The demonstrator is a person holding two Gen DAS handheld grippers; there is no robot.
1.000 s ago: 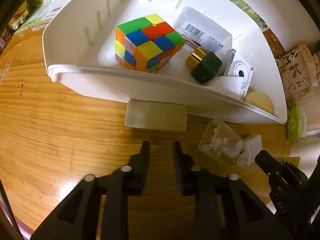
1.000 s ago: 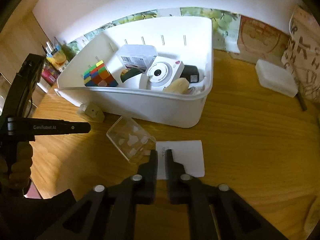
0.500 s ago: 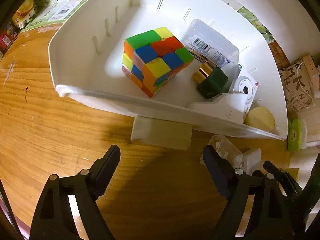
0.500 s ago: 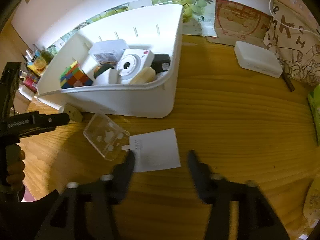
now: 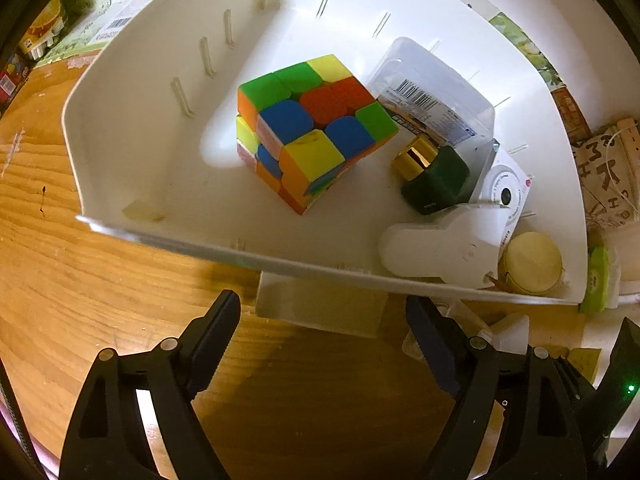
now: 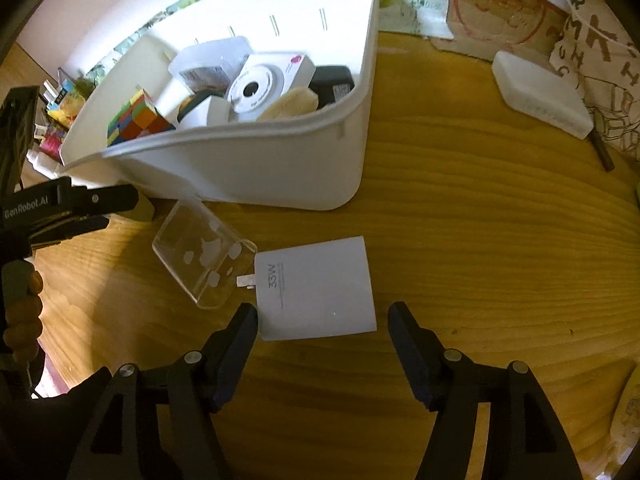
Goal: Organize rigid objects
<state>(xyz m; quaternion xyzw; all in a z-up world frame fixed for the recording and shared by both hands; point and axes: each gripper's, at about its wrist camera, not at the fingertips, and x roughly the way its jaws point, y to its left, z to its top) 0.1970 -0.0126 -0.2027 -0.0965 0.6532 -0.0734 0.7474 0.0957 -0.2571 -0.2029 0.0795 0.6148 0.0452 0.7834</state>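
A white bin (image 5: 120, 152) (image 6: 320, 168) on the wooden table holds a colourful puzzle cube (image 5: 312, 140) (image 6: 136, 120), a clear barcoded box (image 5: 436, 96), a green and gold bottle (image 5: 434, 174), a white camera (image 6: 268, 80) and a cream disc (image 5: 530, 264). My left gripper (image 5: 322, 320) is open around a pale block (image 5: 320, 306) beside the bin's near wall. My right gripper (image 6: 322, 324) is open, its tips either side of a white 33W charger (image 6: 320, 288) lying flat. A clear plastic case (image 6: 204, 252) lies left of the charger.
A white rectangular box (image 6: 540, 92) and a printed cloth bag (image 6: 600, 40) sit at the table's far right. Packages and boxes (image 5: 48, 32) crowd the back left. A green packet (image 5: 598, 280) lies right of the bin. The left gripper also shows in the right wrist view (image 6: 96, 204).
Both grippers went from shut to wide open. The left moved forward to the pale block; the right moved forward over the charger.
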